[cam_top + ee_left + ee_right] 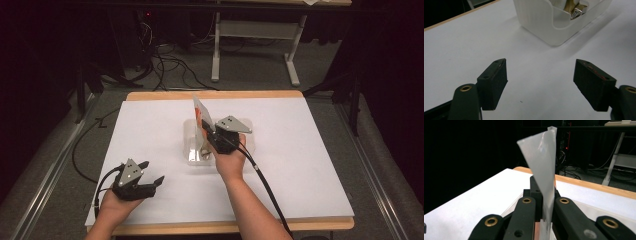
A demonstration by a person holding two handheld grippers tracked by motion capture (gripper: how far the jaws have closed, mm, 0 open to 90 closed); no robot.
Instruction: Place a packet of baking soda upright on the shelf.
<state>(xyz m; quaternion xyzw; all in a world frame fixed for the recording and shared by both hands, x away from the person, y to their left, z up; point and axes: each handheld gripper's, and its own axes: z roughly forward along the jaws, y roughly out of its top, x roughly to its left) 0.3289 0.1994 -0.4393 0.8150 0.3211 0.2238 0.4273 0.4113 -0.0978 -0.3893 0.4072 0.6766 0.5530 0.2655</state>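
White matte table (300, 165) — right claw (543, 202) pinching thin silvery packet (544, 167)

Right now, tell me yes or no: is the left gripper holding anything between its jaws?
No. The left gripper has its jaws spread wide with only bare white table between them, short of the white plastic bin.

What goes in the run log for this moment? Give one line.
right claw: shut on packet, above bin | left claw: open, empty, over table | bin: more packets
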